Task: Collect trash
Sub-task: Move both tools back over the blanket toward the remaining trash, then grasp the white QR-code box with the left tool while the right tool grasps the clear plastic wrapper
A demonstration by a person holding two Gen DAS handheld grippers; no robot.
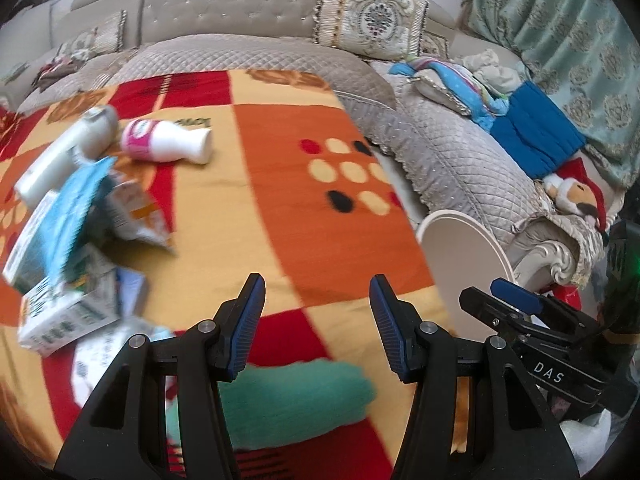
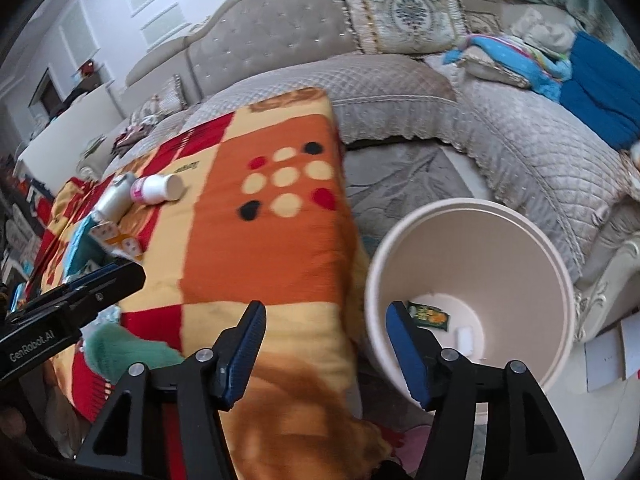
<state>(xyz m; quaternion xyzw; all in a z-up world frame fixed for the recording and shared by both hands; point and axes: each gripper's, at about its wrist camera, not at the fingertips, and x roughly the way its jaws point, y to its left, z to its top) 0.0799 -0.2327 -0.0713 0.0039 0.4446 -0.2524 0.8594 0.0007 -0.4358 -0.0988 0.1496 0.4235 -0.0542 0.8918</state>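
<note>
Blanket (image 2: 256, 240) edge drops just beside the bin (image 2: 560, 280), which stands on the floor right of your bench. Your left gripper (image 1: 316, 320) and right gripper (image 2: 326, 344) both have their fingers apart and empty. Trash pile (image 1: 72, 216) crowds the blanket's left side, leaving its middle open.
</note>
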